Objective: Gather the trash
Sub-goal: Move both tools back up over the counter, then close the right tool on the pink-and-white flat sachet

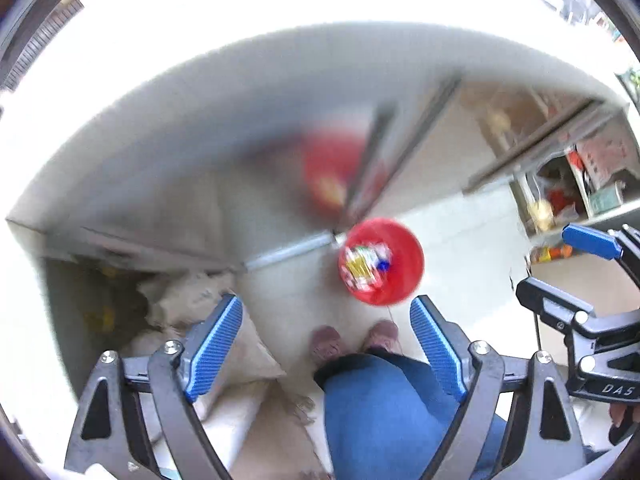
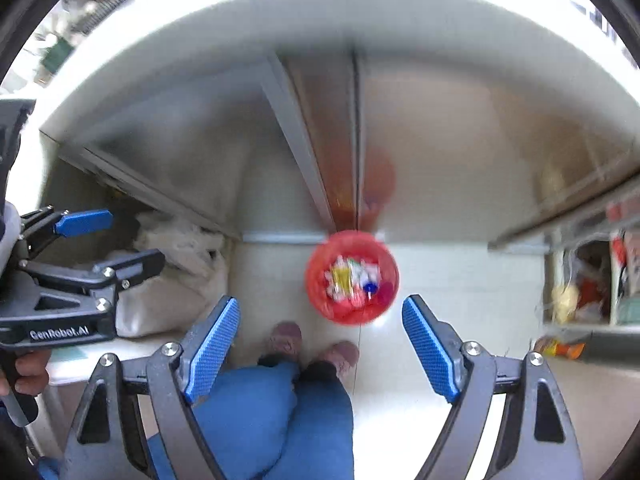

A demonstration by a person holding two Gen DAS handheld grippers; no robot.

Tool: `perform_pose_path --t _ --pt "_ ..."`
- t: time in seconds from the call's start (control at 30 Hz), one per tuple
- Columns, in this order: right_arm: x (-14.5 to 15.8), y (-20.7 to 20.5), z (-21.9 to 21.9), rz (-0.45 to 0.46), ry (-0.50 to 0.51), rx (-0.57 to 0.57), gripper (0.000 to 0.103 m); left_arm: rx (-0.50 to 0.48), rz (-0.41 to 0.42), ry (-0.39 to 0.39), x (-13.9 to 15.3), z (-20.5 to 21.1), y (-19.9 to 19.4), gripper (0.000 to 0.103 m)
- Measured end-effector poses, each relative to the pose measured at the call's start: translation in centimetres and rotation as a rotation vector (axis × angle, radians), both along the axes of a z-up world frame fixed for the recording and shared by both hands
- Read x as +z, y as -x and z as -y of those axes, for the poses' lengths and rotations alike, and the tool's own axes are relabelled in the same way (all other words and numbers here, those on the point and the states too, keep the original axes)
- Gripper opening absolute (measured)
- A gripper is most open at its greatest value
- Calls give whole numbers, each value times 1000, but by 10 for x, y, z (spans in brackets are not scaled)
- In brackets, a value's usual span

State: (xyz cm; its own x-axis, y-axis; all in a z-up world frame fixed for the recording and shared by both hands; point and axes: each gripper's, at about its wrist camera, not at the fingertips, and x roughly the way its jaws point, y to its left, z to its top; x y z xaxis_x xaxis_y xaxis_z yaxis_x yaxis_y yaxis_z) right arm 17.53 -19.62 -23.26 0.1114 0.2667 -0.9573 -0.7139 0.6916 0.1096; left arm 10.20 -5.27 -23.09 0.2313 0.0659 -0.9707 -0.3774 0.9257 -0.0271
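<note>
Red bin (image 2: pixel 352 278) sits on the floor by the feet, holding wrappers (image 2: pixel 352 280). Both grippers, left (image 1: pixel 326 344) and right (image 2: pixel 320 344), hang spread and empty above. Wrappers look light, crinkly; pinch a loose edge.

Both wrist views look straight down, sharing red bin (image 1: pixel 381 262) (image 2: pixel 352 277).

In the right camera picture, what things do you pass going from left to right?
Left gripper → white sack → red bin with trash inside → cluttered shelf.
</note>
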Motion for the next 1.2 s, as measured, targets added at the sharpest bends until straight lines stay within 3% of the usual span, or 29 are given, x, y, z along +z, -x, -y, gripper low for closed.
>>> perform_pose_path --t 0.1,0.2,0.3,0.47,0.57,0.7,0.83,1.2 --pt "47 -1 -17 66 -74 35 87 51 64 -82 53 -18 4 88" --pt "81 -5 -40 131 -115 77 91 128 93 -157 89 -41 8 90" --pt "104 -16 -69 137 -142 115 91 188 132 -150 112 -69 7 90" --pt "133 -36 -130 219 -177 205 101 252 180 -192 139 -127 -2 92" --pt "143 -50 -170 256 -171 234 102 279 193 -202 154 -172 -12 92" --pt "152 -65 -227 258 -172 278 102 331 196 -198 164 -235 -23 93" --pt "161 -76 -276 261 -160 331 102 366 177 -179 155 -288 -26 93" --pt "127 -75 -404 174 -106 527 102 498 79 -109 114 -383 1 93"
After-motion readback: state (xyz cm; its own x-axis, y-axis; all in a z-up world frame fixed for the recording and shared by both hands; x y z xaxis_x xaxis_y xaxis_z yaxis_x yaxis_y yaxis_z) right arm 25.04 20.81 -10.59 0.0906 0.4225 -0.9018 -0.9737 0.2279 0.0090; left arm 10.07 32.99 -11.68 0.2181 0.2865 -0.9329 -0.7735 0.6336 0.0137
